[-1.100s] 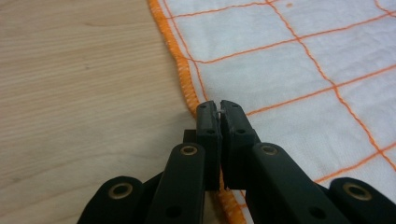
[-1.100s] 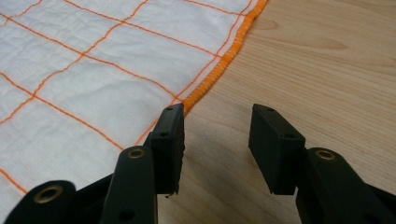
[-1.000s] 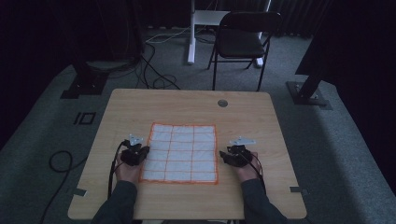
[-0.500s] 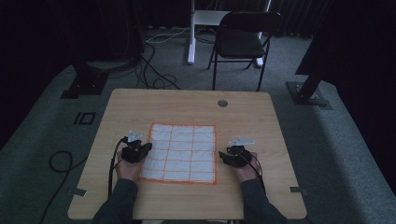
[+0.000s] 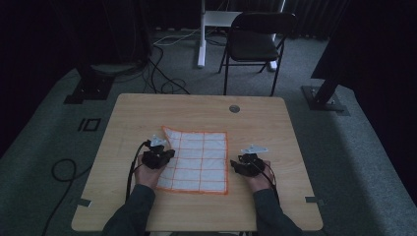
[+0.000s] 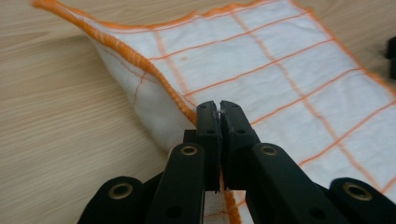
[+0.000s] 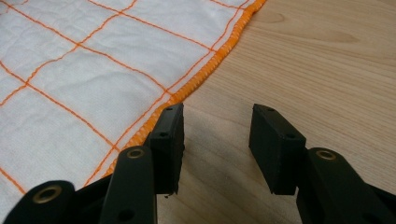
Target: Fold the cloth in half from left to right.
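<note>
Left tool point(image 6: 219, 112) pinches the orange hem of the white orange-grid cloth point(image 6: 289, 79) on its left edge, jaws pressed together on the fabric, with that edge lifted off the wooden surface point(image 6: 60, 102) and curled inward. Right tool point(image 7: 215, 128) sits with jaws spread and nothing between them, just beside the cloth's right hem, over bare wood. Cloth lies mid-surface between both hands, otherwise flat.

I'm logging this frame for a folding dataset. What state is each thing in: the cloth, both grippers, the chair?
cloth: spread on the table, left edge lifted
left gripper: shut on the cloth's left hem
right gripper: open, beside the cloth's right hem, holding nothing
chair: upright, unoccupied, beyond the table
</note>
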Demonstrator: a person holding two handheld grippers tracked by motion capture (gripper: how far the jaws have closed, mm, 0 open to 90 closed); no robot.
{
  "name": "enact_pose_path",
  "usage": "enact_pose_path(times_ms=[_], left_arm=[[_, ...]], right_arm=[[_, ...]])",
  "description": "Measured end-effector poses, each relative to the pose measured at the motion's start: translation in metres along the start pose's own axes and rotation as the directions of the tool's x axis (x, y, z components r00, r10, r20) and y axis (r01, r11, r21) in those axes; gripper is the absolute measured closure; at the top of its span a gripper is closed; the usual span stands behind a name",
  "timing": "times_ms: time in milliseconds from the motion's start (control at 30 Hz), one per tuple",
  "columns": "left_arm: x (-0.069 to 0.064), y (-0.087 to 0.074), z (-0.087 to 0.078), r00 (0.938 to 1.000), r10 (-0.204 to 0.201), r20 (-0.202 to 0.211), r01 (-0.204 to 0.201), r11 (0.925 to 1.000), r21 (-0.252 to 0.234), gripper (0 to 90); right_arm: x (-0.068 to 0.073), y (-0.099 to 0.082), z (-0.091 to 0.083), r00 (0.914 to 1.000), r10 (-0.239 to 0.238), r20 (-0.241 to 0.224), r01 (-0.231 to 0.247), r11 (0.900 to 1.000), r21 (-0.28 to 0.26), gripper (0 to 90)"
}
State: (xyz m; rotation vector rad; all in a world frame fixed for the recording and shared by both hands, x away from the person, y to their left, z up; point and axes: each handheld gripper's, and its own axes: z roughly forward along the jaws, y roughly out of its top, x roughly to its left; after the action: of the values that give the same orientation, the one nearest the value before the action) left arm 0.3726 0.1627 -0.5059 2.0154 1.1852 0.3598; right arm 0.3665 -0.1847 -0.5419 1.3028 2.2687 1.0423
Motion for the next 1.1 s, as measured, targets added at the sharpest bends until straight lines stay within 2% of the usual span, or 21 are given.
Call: enact_pose_path(times_ms=[233, 533, 867, 1100], left_arm=[[-0.021, 0.014, 0.011, 0.9982, 0.035, 0.049, -0.036, 0.9993, 0.007, 88.1], [-0.045, 0.033, 0.023, 0.9913, 0.065, 0.114, -0.066, 0.9978, 0.005, 88.1], [-0.068, 0.045, 0.042, 0.9855, 0.086, 0.146, -0.091, 0.9956, 0.023, 88.1], [-0.083, 0.053, 0.05, 0.9815, 0.097, 0.165, -0.101, 0.9948, 0.016, 88.1]], right_arm=[[0.001, -0.001, 0.0, 1.0, 0.001, -0.002, -0.001, 1.0, -0.001, 55.1], [0.0, -0.001, 0.0, 1.0, 0.005, -0.004, -0.005, 1.0, -0.001, 55.1], [0.001, -0.001, 0.0, 1.0, 0.007, -0.005, -0.007, 1.0, -0.003, 55.0], [0.001, -0.001, -0.001, 0.9999, 0.011, -0.005, -0.011, 0.9999, -0.003, 55.0]])
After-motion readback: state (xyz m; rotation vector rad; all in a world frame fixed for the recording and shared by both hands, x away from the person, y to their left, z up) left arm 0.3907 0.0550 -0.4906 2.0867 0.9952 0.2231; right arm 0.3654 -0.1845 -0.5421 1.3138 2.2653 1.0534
